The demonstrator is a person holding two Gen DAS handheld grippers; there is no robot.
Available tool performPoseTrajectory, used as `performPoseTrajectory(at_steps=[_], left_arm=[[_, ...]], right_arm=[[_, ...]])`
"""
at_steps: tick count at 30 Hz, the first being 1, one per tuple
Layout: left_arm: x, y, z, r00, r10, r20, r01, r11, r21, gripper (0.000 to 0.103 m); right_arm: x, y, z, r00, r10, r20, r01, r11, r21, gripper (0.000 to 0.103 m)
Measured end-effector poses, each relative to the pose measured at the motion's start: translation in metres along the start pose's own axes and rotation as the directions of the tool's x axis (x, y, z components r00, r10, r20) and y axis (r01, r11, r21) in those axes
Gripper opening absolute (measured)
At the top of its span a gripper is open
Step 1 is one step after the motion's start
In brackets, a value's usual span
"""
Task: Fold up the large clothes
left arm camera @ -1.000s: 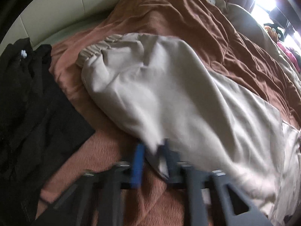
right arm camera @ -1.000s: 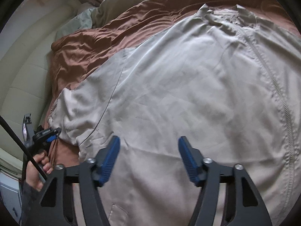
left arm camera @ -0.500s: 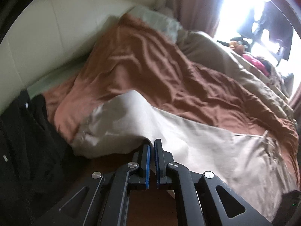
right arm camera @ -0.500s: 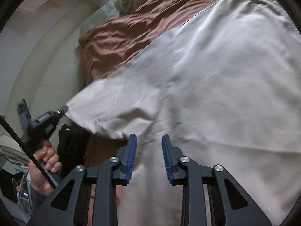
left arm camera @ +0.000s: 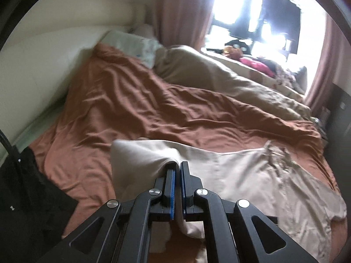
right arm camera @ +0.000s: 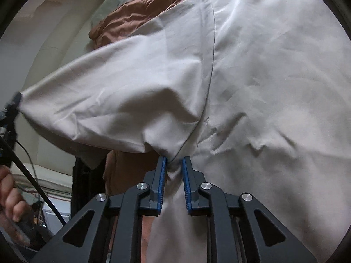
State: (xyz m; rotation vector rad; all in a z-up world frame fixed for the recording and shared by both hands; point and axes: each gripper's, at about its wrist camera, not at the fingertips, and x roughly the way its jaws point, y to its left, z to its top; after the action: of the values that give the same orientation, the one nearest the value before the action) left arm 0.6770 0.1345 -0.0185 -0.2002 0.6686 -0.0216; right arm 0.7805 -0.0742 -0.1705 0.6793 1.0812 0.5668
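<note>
Garment: beige jacket (left arm camera: 252, 175), body spread on the brown bed cover (left arm camera: 142, 109), sleeve (right arm camera: 122, 100) lifted clear of it.
Sleeve axis: stretched taut between both tools, cuff end at the left.
Left tool (left arm camera: 176, 182): pressed together, pinching the sleeve end.
Right tool (right arm camera: 173, 175): nearly closed, pinching bunched cloth at the armpit seam.

Large beige fabric garment (right arm camera: 252, 87) overruns right and lower edges of right wrist view; far hem unseen. Black clothing pile (left arm camera: 28, 197) cut by left edge of left wrist view. Window (left arm camera: 252, 11) blown out; small items on sill (left arm camera: 252, 59) too blurred to identify. Person's left hand (right arm camera: 11, 199) half-cropped at left edge, blurred.
</note>
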Motion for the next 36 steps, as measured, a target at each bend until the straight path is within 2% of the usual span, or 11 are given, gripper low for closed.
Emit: performPoseTrajectory(at_steps=[5, 7, 9, 17, 22, 25, 27, 28, 29, 32, 36], left_arm=[[-0.01, -0.042, -0.005, 0.997, -0.074, -0.007, 0.074, 0.996, 0.057, 0.004], [-0.013, -0.059, -0.009, 0.996, -0.092, -0.013, 0.093, 0.992, 0.087, 0.004], [-0.016, -0.074, -0.014, 0.993, -0.115, -0.021, 0.117, 0.987, 0.112, 0.004], [-0.024, -0.132, -0.033, 0.971, -0.22, -0.095, 0.236, 0.945, 0.225, 0.005], [-0.003, -0.167, -0.052, 0.938, -0.257, -0.233, 0.313, 0.916, 0.253, 0.006], [0.01, -0.179, -0.065, 0.905, -0.274, -0.326, 0.355, 0.907, 0.225, 0.022], [0.01, -0.18, -0.069, 0.885, -0.297, -0.36, 0.385, 0.901, 0.202, 0.055], [0.007, -0.18, -0.071, 0.885, -0.298, -0.359, 0.385, 0.901, 0.2, 0.08], [0.001, -0.177, -0.073, 0.89, -0.301, -0.343, 0.383, 0.901, 0.203, 0.09], [-0.011, -0.171, -0.074, 0.902, -0.29, -0.319, 0.37, 0.901, 0.226, 0.09], [-0.015, -0.142, -0.077, 0.939, -0.194, -0.284, 0.263, 0.936, 0.232, 0.09]], right_arm=[[-0.052, -0.01, -0.008, 0.997, -0.066, 0.046, 0.065, 0.998, 0.023, 0.014], [-0.075, -0.012, -0.013, 0.993, -0.09, 0.078, 0.088, 0.996, 0.023, 0.026], [-0.102, -0.014, -0.015, 0.986, -0.115, 0.123, 0.115, 0.993, 0.011, 0.061], [-0.201, -0.043, -0.053, 0.939, -0.201, 0.279, 0.177, 0.978, 0.111, 0.062], [-0.231, -0.058, -0.067, 0.913, -0.269, 0.306, 0.217, 0.957, 0.192, 0.062], [-0.246, -0.058, -0.062, 0.893, -0.292, 0.342, 0.225, 0.949, 0.222, 0.062], [-0.251, -0.058, -0.062, 0.886, -0.297, 0.356, 0.222, 0.946, 0.236, 0.062], [-0.253, -0.058, -0.061, 0.887, -0.29, 0.36, 0.213, 0.948, 0.237, 0.062], [-0.251, -0.055, -0.065, 0.888, -0.286, 0.361, 0.209, 0.949, 0.236, 0.062], [-0.251, -0.05, -0.072, 0.896, -0.272, 0.351, 0.199, 0.953, 0.228, 0.062], [-0.245, -0.049, -0.071, 0.89, -0.288, 0.354, 0.225, 0.952, 0.21, 0.062]])
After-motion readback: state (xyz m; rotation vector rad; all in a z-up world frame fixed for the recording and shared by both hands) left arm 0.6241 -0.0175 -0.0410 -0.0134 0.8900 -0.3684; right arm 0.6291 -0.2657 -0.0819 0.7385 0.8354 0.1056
